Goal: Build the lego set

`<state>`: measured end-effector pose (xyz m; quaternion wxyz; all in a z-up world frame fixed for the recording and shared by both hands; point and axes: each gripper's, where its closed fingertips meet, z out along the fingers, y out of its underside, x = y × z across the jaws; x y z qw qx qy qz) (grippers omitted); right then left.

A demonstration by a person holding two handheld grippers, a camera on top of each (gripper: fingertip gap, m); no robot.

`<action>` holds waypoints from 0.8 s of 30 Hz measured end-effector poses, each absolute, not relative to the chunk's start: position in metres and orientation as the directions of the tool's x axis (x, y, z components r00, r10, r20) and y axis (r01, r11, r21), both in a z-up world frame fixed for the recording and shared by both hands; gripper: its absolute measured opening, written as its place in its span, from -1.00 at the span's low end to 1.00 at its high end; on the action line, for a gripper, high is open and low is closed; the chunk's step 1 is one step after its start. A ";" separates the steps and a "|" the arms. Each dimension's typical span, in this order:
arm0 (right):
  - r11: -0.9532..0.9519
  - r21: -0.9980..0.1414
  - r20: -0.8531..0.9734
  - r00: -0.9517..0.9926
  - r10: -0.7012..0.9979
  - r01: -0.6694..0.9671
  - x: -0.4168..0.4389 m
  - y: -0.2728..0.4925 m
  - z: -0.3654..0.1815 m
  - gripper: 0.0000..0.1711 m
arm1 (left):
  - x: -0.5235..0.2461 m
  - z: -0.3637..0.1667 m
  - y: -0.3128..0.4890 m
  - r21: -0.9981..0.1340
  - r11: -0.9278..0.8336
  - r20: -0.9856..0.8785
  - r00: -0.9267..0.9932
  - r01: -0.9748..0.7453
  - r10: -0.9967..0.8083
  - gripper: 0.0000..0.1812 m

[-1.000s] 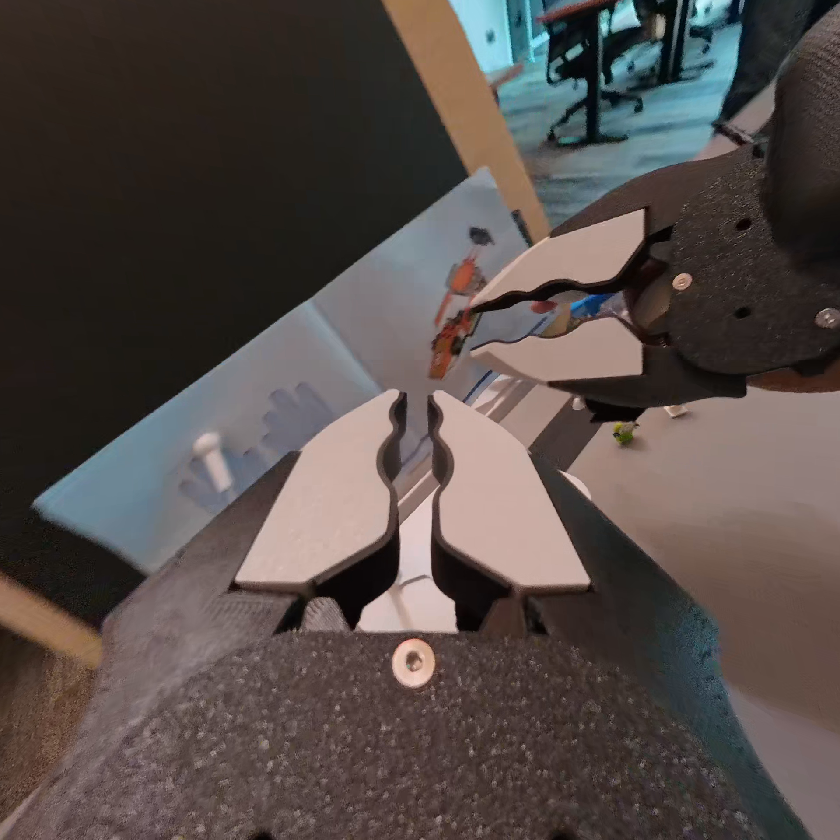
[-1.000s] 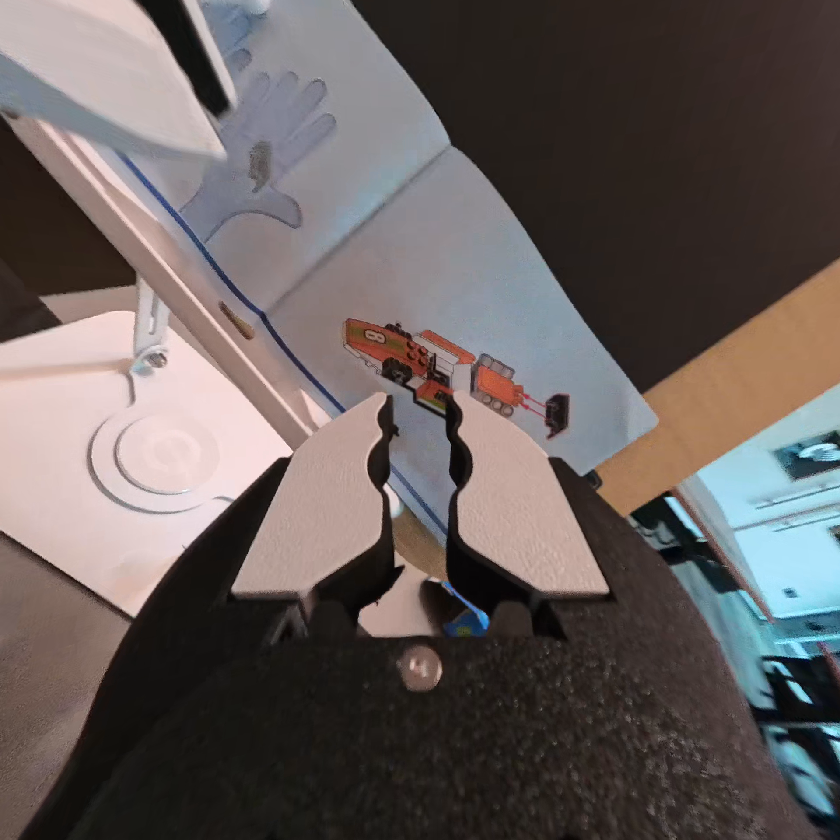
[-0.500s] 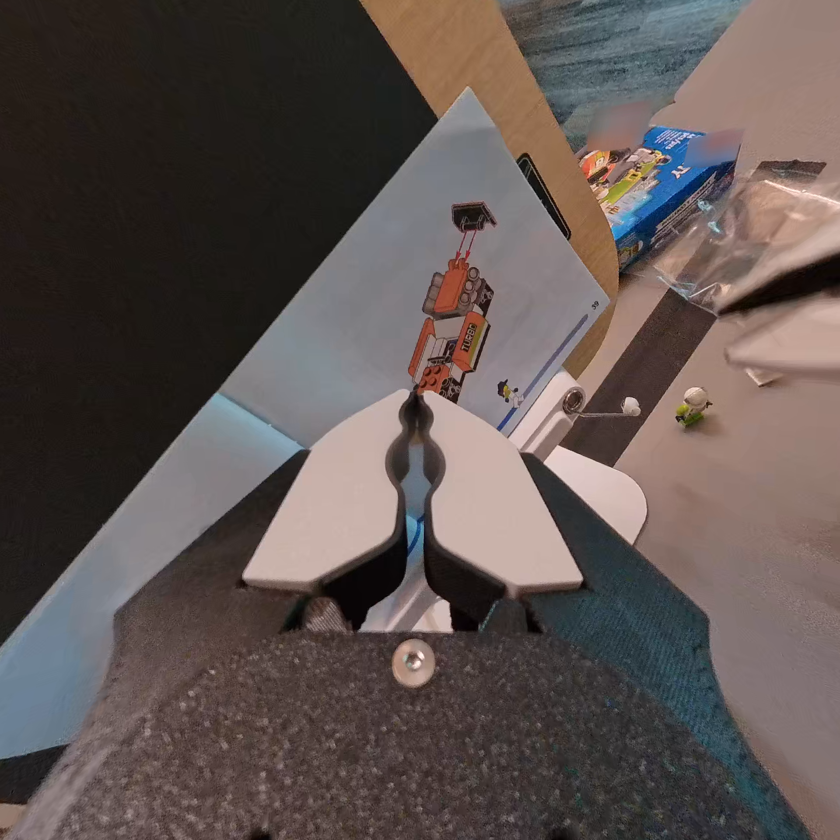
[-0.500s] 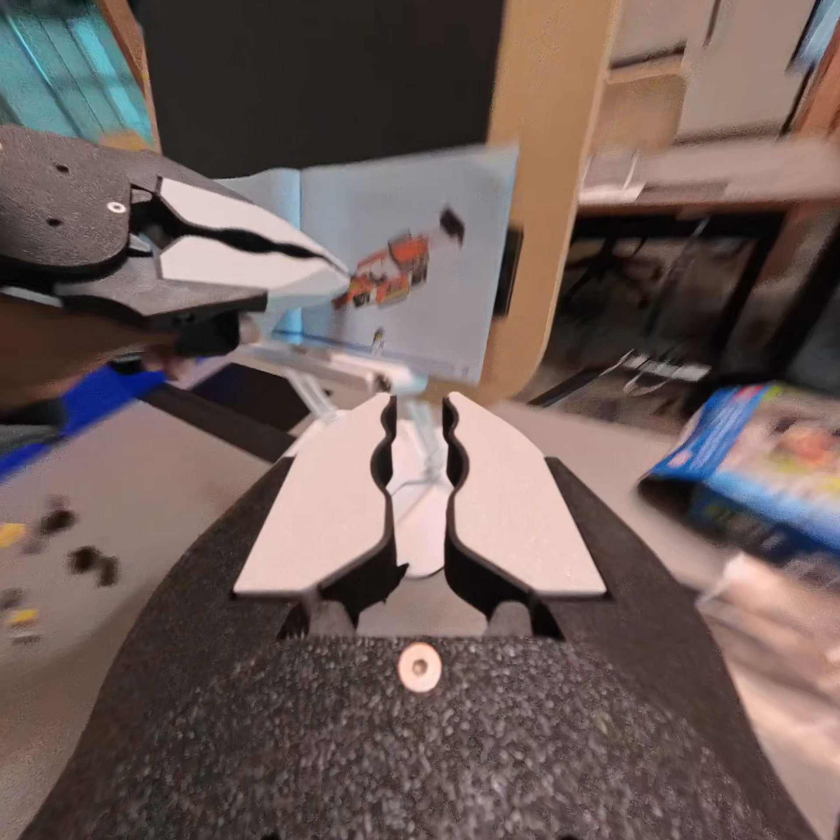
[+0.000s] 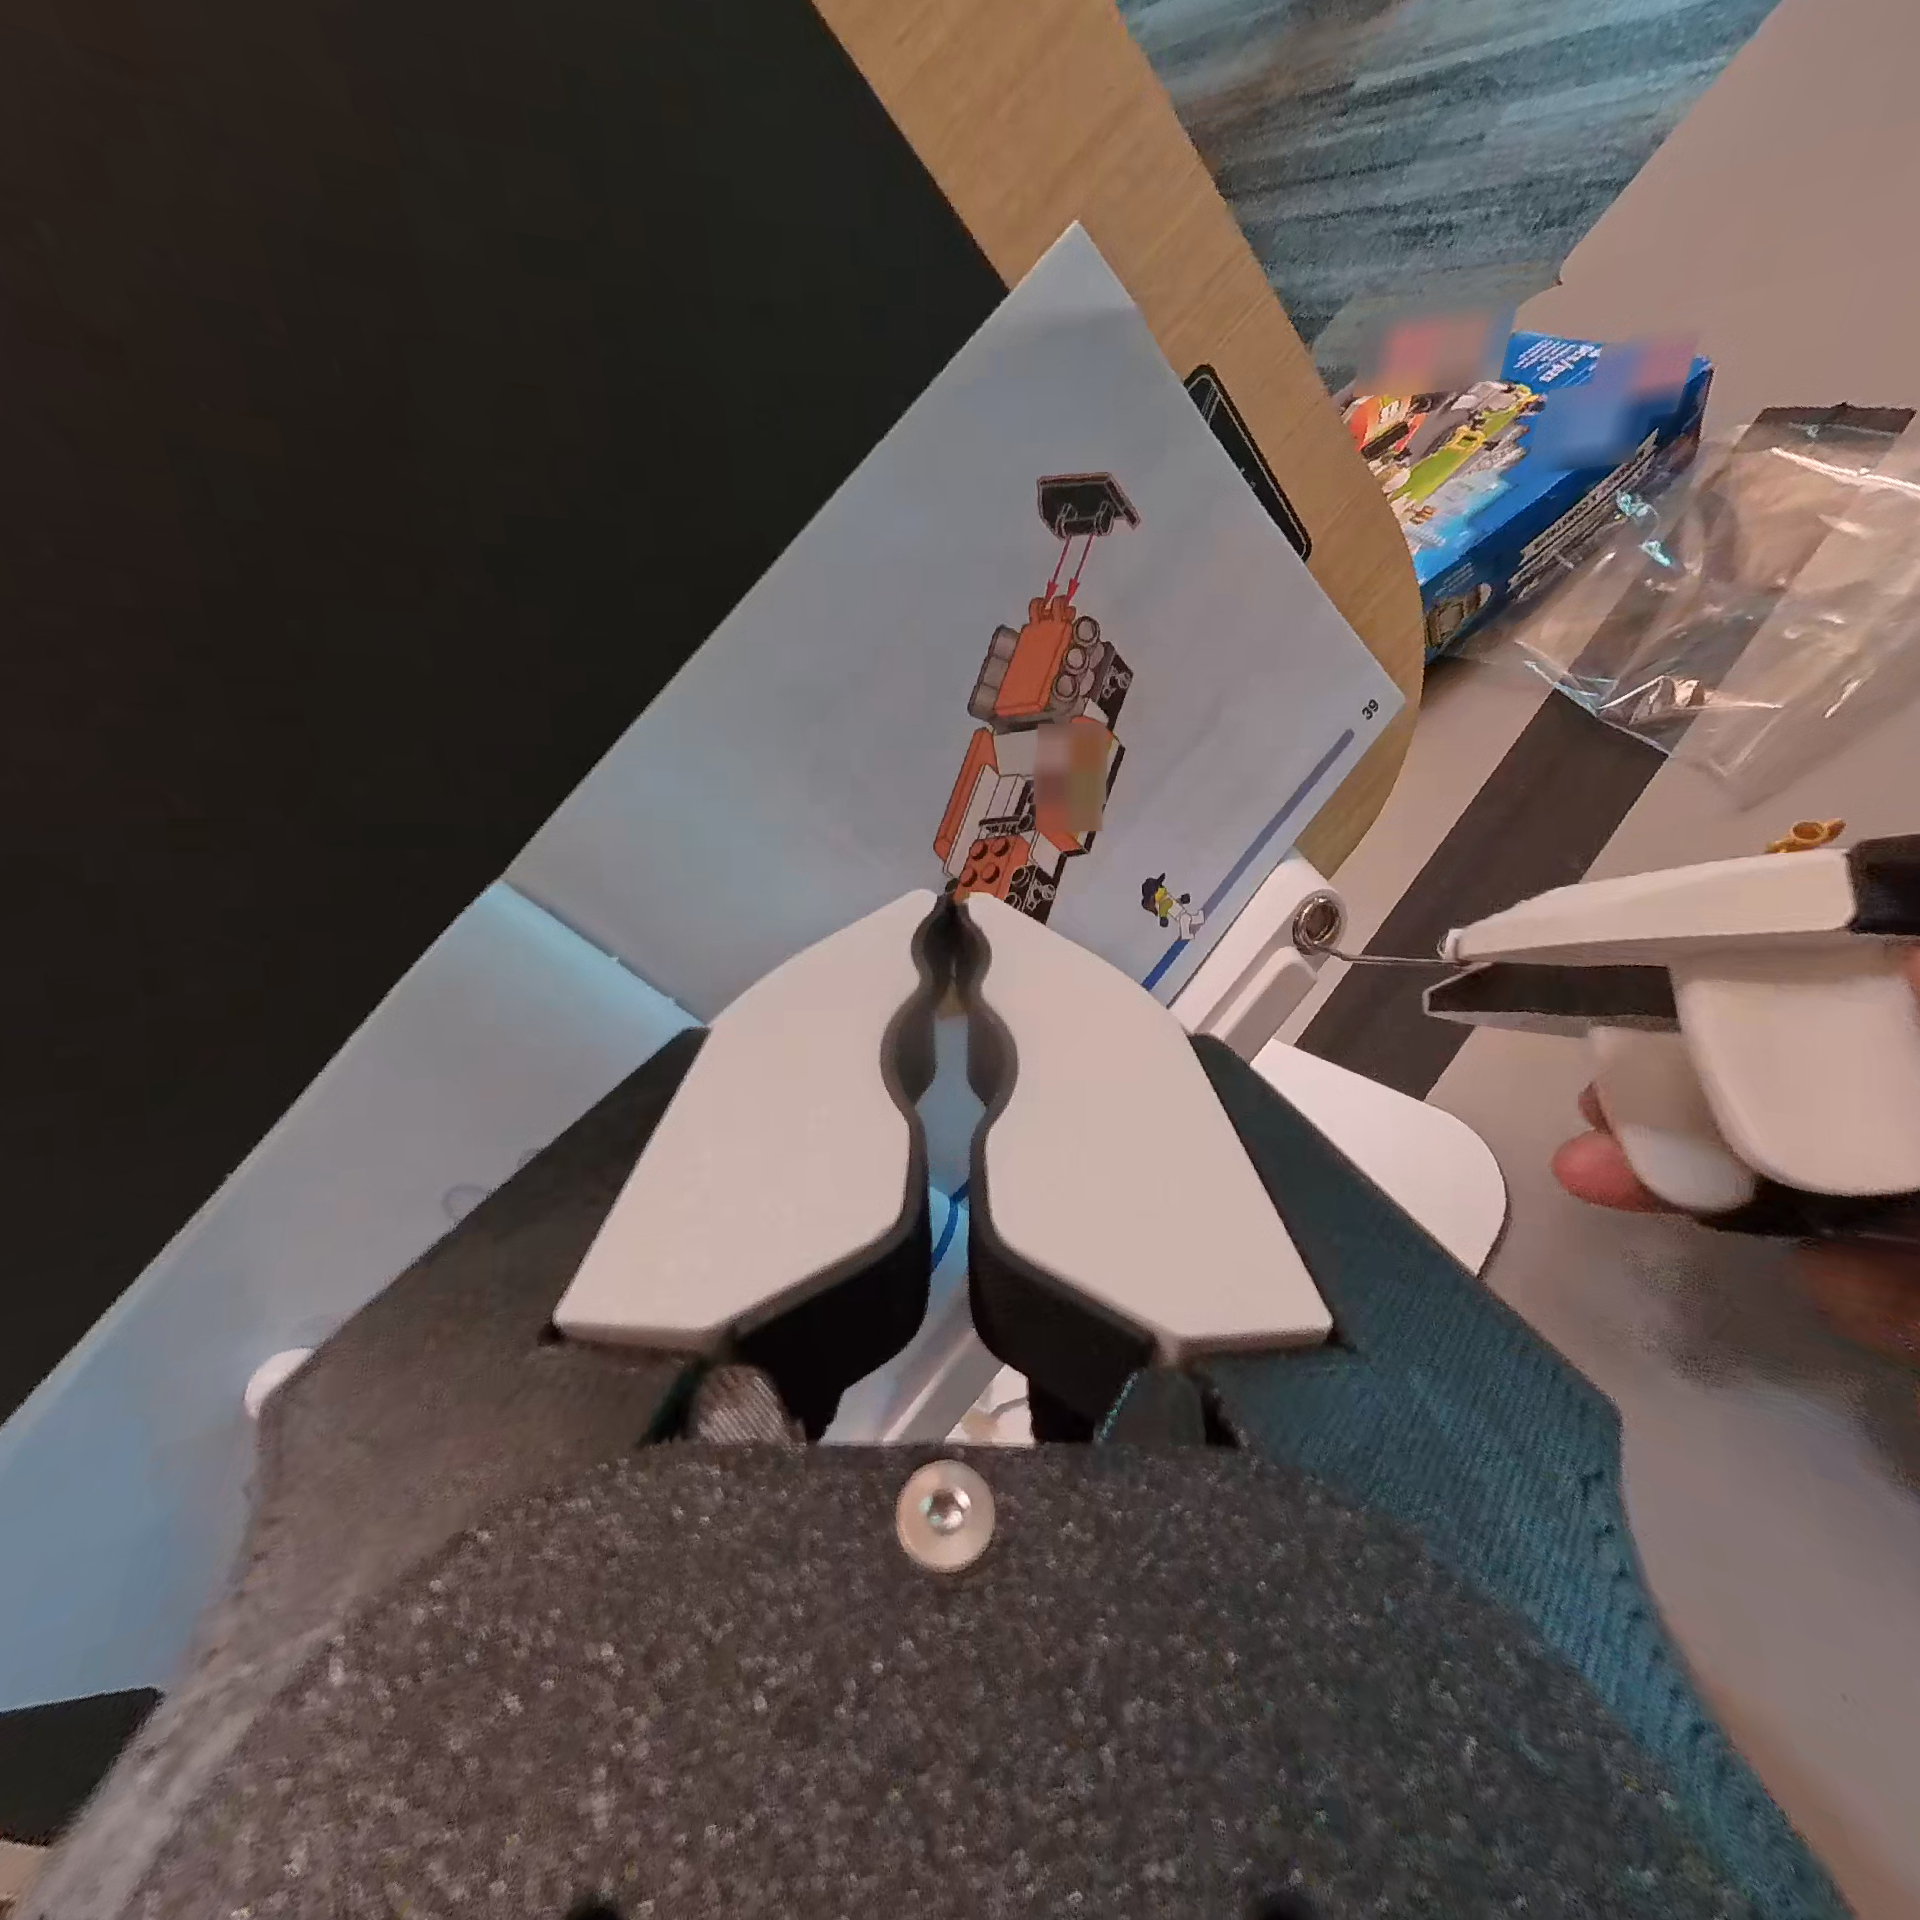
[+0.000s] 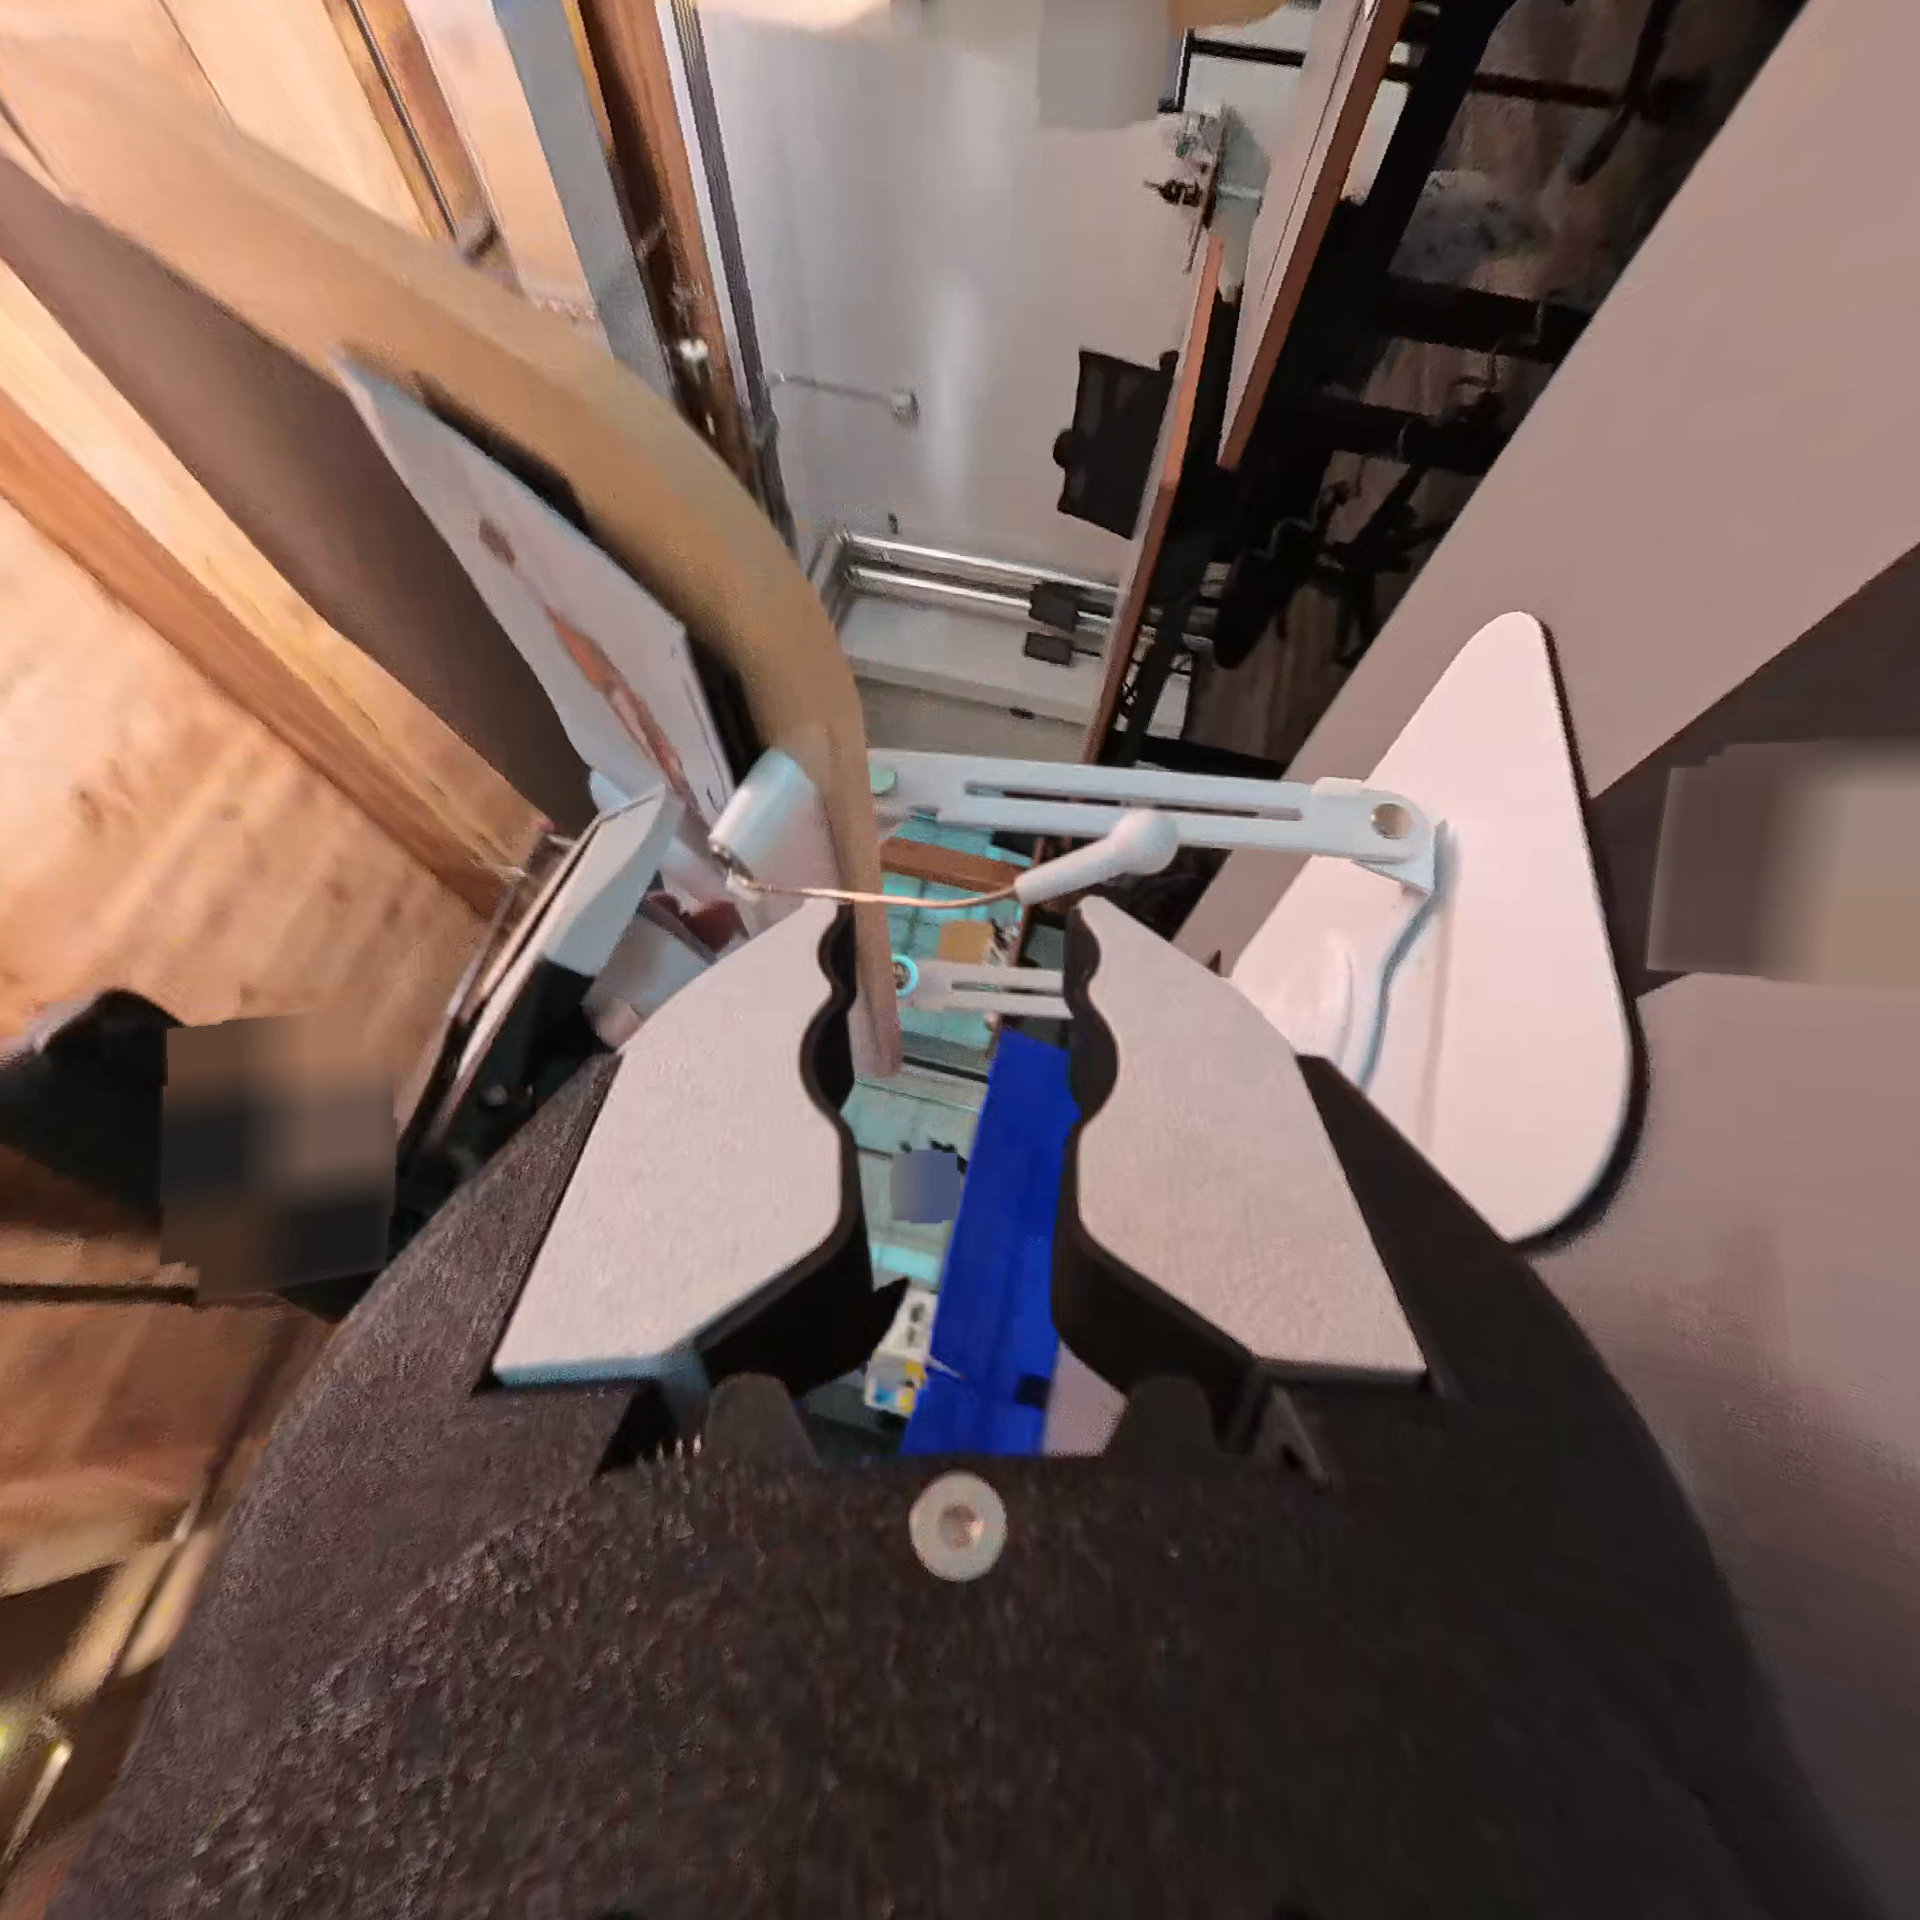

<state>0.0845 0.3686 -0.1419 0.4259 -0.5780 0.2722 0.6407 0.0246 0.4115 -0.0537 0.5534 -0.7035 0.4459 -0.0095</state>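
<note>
We've got the instruction booklet (image 5: pixel 831 644) open on a white stand (image 5: pixel 1382 1132), pale blue pages, propped against a wood-edged dark panel (image 5: pixel 1174 270). The visible page carries a printed drawing of an orange, white and black vehicle with a separate black piece drawn above it and two red arrows pointing down onto it. In the left wrist view the drawn vehicle's long axis runs roughly top to bottom of the frame, leaning slightly right at the top; the page itself sits tilted, its lower edge rising from lower left to upper right along the stand's ledge. A small drawn minifigure sits near the page's lower right corner.

Our left gripper (image 5: pixel 954 906): tips pressed together right at the lower end of the drawn vehicle, seemingly on the page; we can't tell whether paper is actually between them.

Our right gripper (image 6: pixel 951 920): jaws spread, nothing between them. In the left view it (image 5: pixel 1449 971) comes in from the right, tips by the stand's thin wire page clip (image 5: pixel 1382 958); in its own view that clip (image 6: pixel 883 896) sits just ahead of the tips, with the stand's slotted white arm (image 6: pixel 1132 805) behind.

On the grey table (image 5: pixel 1662 1403): blue set box (image 5: pixel 1538 488) lying at the far edge, clear plastic bags (image 5: pixel 1766 613) beside it, a small yellow piece (image 5: pixel 1813 831) near the right gripper. No built model in view.
</note>
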 end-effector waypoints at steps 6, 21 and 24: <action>-0.392 -0.034 -0.957 -0.083 0.278 -0.919 0.092 0.379 -0.126 -0.84 | 0.025 -0.054 0.412 -0.784 0.012 -0.484 0.599 -0.620 -0.638 -1.00; -0.122 -0.768 -0.621 0.685 0.382 -0.628 0.103 0.377 -0.066 -0.98 | 0.025 -0.055 0.412 -0.794 0.004 -0.473 0.613 -0.608 -0.633 -1.00; -0.095 -0.872 -0.478 0.790 0.384 -0.480 0.097 0.381 -0.058 -0.98 | 0.025 -0.055 0.412 -0.797 0.002 -0.467 0.614 -0.604 -0.636 -1.00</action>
